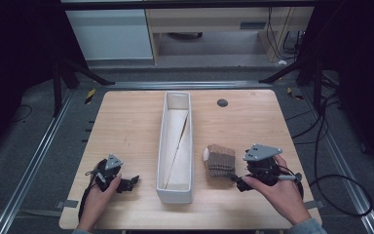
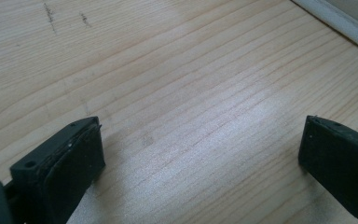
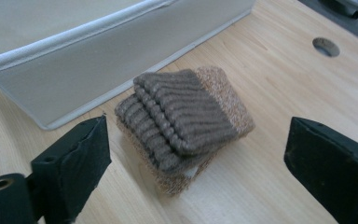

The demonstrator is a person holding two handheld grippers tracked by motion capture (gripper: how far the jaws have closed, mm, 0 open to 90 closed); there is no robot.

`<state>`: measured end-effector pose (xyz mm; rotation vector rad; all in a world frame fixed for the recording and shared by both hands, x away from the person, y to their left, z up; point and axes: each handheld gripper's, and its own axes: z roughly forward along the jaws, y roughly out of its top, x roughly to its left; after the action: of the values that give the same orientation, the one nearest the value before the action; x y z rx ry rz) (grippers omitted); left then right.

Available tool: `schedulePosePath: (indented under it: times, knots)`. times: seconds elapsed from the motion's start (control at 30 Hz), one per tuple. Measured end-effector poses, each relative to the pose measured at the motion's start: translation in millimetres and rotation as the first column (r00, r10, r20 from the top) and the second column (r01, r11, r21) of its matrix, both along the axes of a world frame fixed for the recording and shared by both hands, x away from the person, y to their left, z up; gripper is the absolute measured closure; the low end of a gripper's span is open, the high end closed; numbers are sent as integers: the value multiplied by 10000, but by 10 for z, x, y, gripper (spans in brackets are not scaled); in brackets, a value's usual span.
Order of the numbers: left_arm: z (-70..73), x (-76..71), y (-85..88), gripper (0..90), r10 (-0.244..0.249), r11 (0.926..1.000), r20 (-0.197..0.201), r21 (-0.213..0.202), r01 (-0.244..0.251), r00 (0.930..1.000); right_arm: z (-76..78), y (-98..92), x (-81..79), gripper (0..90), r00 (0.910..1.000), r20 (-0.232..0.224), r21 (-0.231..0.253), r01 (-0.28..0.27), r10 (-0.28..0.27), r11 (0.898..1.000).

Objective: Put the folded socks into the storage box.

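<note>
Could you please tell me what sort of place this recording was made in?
Probably a lab or workshop set up for recording. A wooden table stands on grey floor between metal rails, with dark frame posts and loose cables around it, and pale cabinets behind.

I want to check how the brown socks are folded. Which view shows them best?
The right gripper view: the folded brown socks lie close up, ribbed cuffs on top, between open jaws. In the high view they are small, beside the white box.
</note>
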<state>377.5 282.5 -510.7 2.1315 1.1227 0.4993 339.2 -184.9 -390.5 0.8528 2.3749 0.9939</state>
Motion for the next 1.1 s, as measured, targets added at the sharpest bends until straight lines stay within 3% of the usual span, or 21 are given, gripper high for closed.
schedulePosePath:
  times: [0.2,0.27,0.5,0.6,0.83,1.1]
  knots:
    - [0,0,0,0,-7,10000,-6,2,7,10000,75,132,65,122,9985,11,-771,-536,539,9956]
    - [0,0,0,0,-1,10000,1,2,1,10000,74,185,117,136,9966,43,-1229,-813,824,9891]
    - [0,0,0,0,2,10000,-2,0,-2,10000,74,258,179,150,9912,96,-1731,-1287,1324,9765]
    - [0,0,0,0,0,10000,1,6,0,10000,87,273,235,152,9892,22,-2163,-1426,1465,9659]
    - [0,0,0,0,-2,10000,1,4,2,10000,88,296,302,185,9833,-274,-2512,-1809,1799,9509]
    - [0,0,0,0,-3,10000,4,7,3,10000,57,322,322,224,9793,-601,-2540,-2021,1931,9458]
